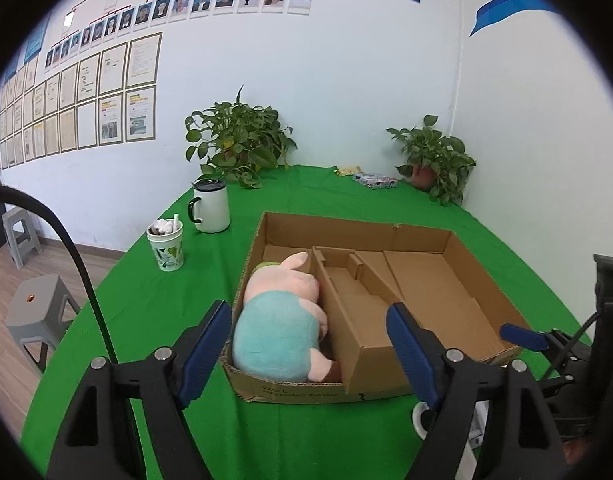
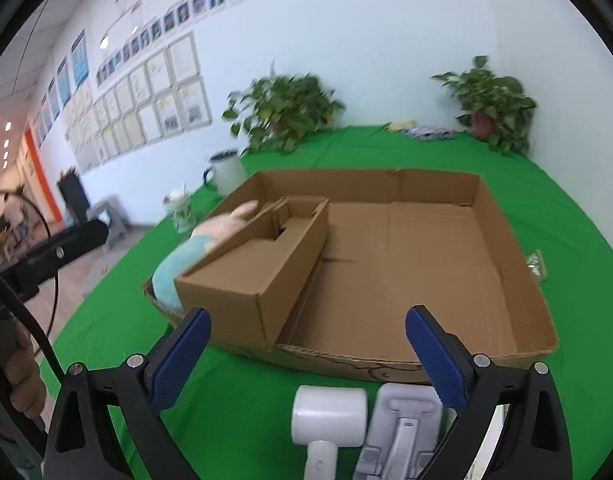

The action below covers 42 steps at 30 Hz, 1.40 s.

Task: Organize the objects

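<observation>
A shallow cardboard box [image 1: 482, 276] lies on the green tablecloth [image 1: 154, 312]. A pink and light blue plush toy [image 1: 278, 320] lies in its left compartment, beside a cardboard insert [image 2: 258, 276]. My left gripper [image 1: 308, 309] hangs open just in front of the box, with the plush beyond its fingers and not touched. My right gripper [image 2: 308, 314] stands open at the box's near edge [image 2: 346, 364], with nothing between its pads. Under it on the cloth lie a white hair dryer [image 2: 328, 412] and a pale grey folding stand [image 2: 402, 420]. The right part of the box is bare.
A white mug [image 1: 210, 208] and a paper cup [image 1: 166, 248] stand left of the box. Two potted plants [image 1: 238, 140] [image 1: 434, 160] and a flat packet [image 1: 374, 180] sit at the back. A small wrapper [image 2: 536, 266] lies right of the box. Grey stools [image 1: 34, 312] stand off the table's left.
</observation>
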Each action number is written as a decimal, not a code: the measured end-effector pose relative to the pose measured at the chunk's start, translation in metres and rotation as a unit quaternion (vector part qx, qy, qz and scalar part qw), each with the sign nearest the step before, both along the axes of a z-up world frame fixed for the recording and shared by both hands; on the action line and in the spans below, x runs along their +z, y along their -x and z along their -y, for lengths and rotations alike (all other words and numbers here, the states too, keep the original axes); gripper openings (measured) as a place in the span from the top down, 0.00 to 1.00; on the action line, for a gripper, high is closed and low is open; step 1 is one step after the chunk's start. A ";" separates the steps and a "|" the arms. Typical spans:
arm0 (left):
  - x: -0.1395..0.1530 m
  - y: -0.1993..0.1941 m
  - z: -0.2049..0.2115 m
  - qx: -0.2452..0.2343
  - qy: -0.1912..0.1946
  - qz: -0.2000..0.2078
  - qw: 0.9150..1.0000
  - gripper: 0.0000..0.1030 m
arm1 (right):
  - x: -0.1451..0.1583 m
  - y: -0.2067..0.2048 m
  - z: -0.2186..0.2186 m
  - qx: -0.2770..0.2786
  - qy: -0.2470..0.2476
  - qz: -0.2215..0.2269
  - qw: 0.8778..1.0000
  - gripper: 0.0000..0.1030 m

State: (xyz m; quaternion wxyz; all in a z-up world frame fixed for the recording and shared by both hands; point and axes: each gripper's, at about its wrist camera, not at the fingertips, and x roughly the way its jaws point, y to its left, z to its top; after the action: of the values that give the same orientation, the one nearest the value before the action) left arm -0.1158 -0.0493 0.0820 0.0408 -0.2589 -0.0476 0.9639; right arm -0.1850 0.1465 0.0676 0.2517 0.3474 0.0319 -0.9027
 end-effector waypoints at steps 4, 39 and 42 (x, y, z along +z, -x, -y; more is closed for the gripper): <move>-0.005 0.001 0.009 0.006 -0.007 0.008 1.000 0.23 | -0.028 0.019 0.041 0.025 -0.032 0.042 0.998 0.30; -0.028 0.023 0.032 0.019 -0.008 0.031 0.999 0.23 | -0.074 0.092 0.090 -0.014 -0.048 0.119 0.992 0.85; -0.021 0.021 0.028 0.021 -0.002 0.024 0.999 0.23 | -0.062 0.081 0.080 -0.014 -0.038 0.096 0.995 0.81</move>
State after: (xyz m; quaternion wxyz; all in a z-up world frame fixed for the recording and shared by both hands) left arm -0.1369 -0.0774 0.0605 0.0196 -0.2804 -0.0555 0.9581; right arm -0.2655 0.0664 0.0054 0.2276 0.4422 0.0369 -0.8668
